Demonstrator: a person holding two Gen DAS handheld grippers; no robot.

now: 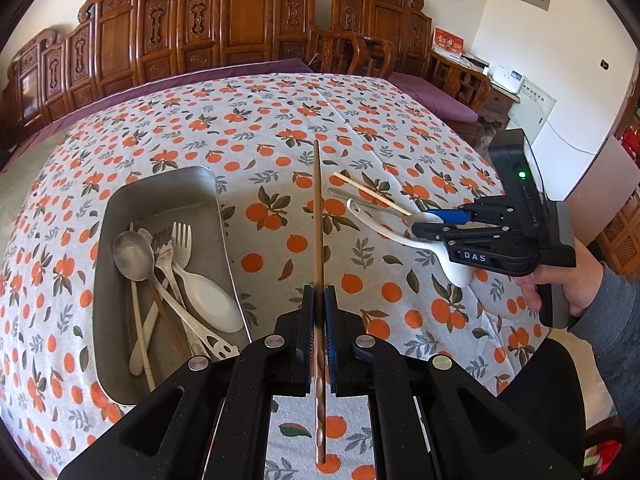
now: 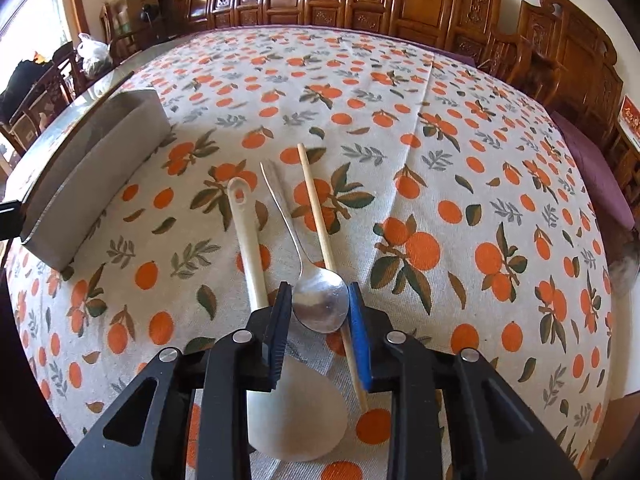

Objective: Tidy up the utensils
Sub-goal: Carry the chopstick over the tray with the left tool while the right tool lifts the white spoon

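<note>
My left gripper [image 1: 319, 320] is shut on a brown wooden chopstick [image 1: 318, 220] and holds it above the cloth, pointing away. To its left stands a metal tray [image 1: 160, 196] holding several spoons, forks and chopsticks. My right gripper [image 2: 320, 304] is open, its fingers either side of the bowl of a metal spoon [image 2: 320, 306] lying on the cloth. A white plastic spoon [image 2: 248, 240] lies to the left of it and a pale chopstick [image 2: 316, 208] to the right. The right gripper [image 1: 436, 224] also shows in the left wrist view.
The table carries an orange-patterned cloth [image 1: 400, 128]. The metal tray's wall [image 2: 92, 172] shows at the left of the right wrist view. Carved wooden chairs [image 1: 240, 20] stand along the far side. A hand [image 1: 568, 284] holds the right gripper.
</note>
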